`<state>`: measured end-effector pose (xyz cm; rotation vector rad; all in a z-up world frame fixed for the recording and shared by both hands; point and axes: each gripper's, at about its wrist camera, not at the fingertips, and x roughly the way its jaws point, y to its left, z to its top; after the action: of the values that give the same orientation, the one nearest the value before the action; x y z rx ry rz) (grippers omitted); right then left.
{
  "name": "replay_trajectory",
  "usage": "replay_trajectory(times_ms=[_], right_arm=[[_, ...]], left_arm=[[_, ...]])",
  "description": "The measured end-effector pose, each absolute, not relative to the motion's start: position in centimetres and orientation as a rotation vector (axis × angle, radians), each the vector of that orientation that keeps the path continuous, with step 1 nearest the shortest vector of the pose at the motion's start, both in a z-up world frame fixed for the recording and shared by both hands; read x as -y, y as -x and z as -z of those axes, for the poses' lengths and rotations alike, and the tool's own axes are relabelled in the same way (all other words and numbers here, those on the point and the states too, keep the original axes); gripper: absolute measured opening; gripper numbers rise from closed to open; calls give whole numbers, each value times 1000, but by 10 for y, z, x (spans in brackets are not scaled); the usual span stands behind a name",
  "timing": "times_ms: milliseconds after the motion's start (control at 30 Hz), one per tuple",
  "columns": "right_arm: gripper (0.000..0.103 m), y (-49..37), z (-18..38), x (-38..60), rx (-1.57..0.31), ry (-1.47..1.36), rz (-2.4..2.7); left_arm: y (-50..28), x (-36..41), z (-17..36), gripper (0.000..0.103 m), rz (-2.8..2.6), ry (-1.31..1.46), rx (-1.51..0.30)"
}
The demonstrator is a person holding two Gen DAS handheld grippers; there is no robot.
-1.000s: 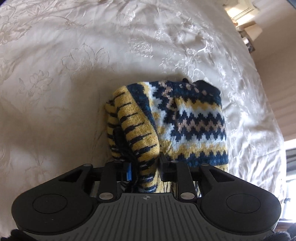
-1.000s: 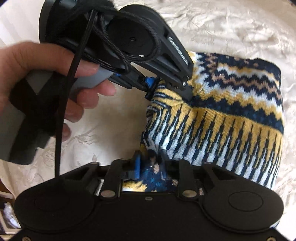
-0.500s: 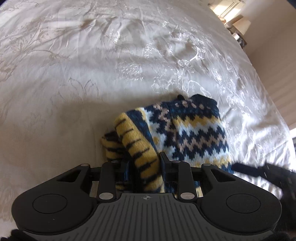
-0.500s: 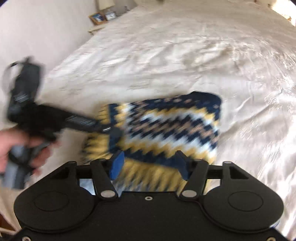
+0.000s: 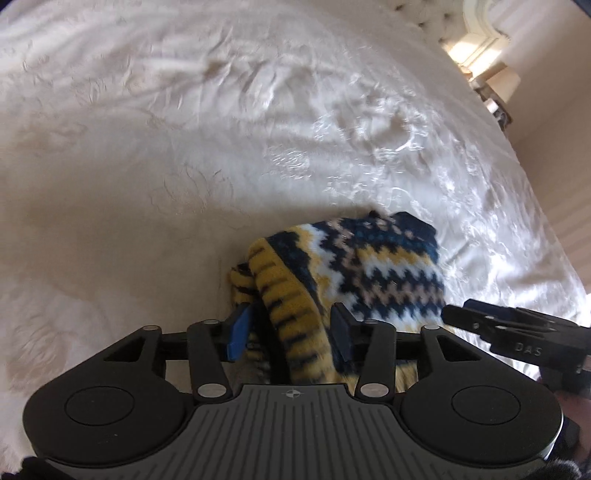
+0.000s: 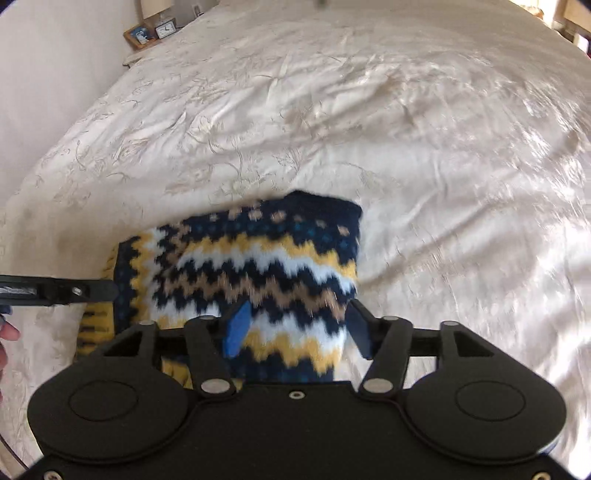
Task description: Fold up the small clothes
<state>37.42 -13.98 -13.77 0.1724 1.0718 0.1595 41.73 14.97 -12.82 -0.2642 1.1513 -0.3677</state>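
Note:
A small knitted sweater (image 5: 384,273) with navy, yellow, white and tan zigzags lies folded on the cream bedspread (image 5: 184,147). My left gripper (image 5: 288,325) stands at its left end, jaws opening. The yellow ribbed hem (image 5: 291,317) still runs up between the pads, which no longer squeeze it. My right gripper (image 6: 297,325) hovers over the near edge of the sweater (image 6: 258,258), jaws wide apart, with the knit below them and not pinched. Each view catches the other gripper's finger: the right one's finger (image 5: 465,317) and the left one's finger (image 6: 92,290).
The embroidered bedspread (image 6: 406,129) stretches wide beyond the sweater. A bedside table with a clock and a picture frame (image 6: 155,29) stands at the far left corner. A lamp and headboard (image 5: 487,66) are at the far right. A person's fingertip (image 6: 7,332) shows at the left edge.
The right gripper let go of the sweater's fold, opened wide and swung away from the left gripper. The left gripper's jaws spread off the yellow hem and it lifted a little.

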Motion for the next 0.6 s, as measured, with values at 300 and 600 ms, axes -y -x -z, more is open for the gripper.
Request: replay_trajectory(times_ms=[300,600], right_arm=[[76,-339,167,147,-1165,-291,-141],[97,-359,158,167,-1129,-378,-231]], left_arm=[[-364,-126,163,56,350,175,-1249],[-346,-146,178,64,363,361,-1283]])
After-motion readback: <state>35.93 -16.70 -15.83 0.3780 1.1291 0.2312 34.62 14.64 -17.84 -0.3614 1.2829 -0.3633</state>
